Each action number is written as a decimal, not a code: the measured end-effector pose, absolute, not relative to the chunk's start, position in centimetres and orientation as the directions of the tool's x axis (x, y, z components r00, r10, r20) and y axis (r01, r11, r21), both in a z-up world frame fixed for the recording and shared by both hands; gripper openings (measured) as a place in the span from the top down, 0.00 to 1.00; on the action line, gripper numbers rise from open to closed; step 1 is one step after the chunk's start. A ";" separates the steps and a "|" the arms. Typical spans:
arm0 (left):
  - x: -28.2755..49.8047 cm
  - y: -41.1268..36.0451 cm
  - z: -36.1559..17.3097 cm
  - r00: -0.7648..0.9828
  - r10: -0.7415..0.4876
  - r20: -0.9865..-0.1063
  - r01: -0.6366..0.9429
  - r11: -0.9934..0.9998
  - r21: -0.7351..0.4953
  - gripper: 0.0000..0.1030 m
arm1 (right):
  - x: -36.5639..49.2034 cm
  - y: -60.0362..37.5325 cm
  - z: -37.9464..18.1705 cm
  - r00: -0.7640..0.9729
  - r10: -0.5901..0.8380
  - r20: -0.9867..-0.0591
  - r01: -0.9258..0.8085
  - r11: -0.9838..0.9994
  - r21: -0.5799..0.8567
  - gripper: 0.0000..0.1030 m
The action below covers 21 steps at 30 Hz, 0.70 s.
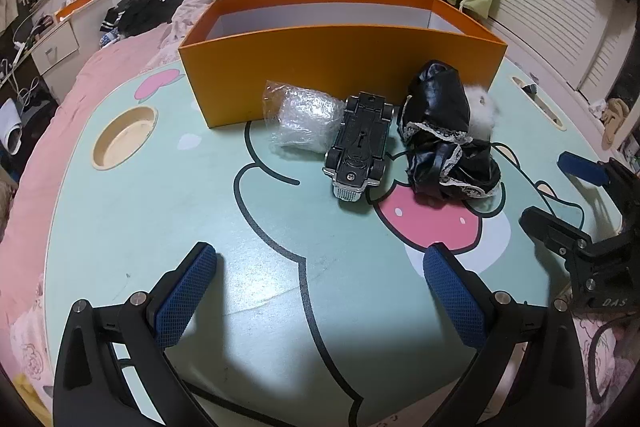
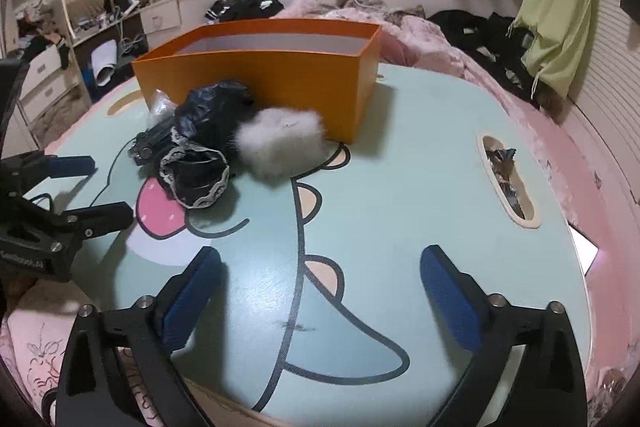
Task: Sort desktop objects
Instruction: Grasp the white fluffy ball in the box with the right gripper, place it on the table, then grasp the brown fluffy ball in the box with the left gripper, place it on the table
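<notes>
An orange box (image 1: 280, 67) (image 2: 280, 75) stands open-topped at the far side of a mint cartoon-print table (image 1: 160, 211) (image 2: 400, 163). In front of it lie a bubble-wrap packet (image 1: 304, 119), an upturned black toy car (image 1: 358, 143) (image 2: 146, 143), a black lace-trimmed garment (image 1: 440, 131) (image 2: 204, 147) and a white fluffy ball (image 1: 482, 109) (image 2: 280, 143). My left gripper (image 1: 320, 263) hangs open over the near table, empty. My right gripper (image 2: 320, 267) is open too, nothing between its fingers; in the left wrist view its fingers (image 1: 580, 167) show at the right edge.
The table has a round recess (image 1: 124, 137) at its left and an oval slot (image 2: 508, 179) at its right. It rests on a pink bed with clothes strewn behind the box. Drawers and shelves stand at the left; a green cloth (image 2: 560, 7) hangs at right.
</notes>
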<state>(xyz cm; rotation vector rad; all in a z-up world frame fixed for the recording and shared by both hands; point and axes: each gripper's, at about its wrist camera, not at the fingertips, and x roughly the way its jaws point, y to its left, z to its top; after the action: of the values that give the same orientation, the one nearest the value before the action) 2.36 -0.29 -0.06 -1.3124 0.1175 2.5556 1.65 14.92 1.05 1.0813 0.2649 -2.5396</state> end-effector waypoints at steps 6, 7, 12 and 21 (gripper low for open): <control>1.9 -0.3 -0.1 -0.556 0.200 -0.807 -0.270 -0.962 -0.053 0.00 | 1.4 15.0 1.3 -0.638 -0.257 -0.725 0.402 -0.915 -0.029 0.00; 1.9 -0.3 -0.1 -0.556 0.199 -0.807 -0.268 -0.962 -0.053 0.00 | 1.5 15.0 1.2 -0.639 -0.258 -0.725 0.403 -0.915 -0.029 0.00; 1.5 -0.5 1.0 -0.533 0.206 -0.821 -0.263 -0.962 -0.071 0.02 | 1.5 14.9 1.3 -0.639 -0.258 -0.725 0.403 -0.915 -0.029 0.00; -6.4 1.7 10.5 -0.461 0.407 -0.789 -0.323 -0.905 -0.278 0.30 | 1.5 15.0 1.3 -0.639 -0.259 -0.725 0.403 -0.915 -0.029 0.00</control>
<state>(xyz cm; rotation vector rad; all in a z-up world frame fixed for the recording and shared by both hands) -6.40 1.72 10.51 -1.3132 -0.1227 2.3681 1.45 15.01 1.30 1.0803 0.2665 -2.5386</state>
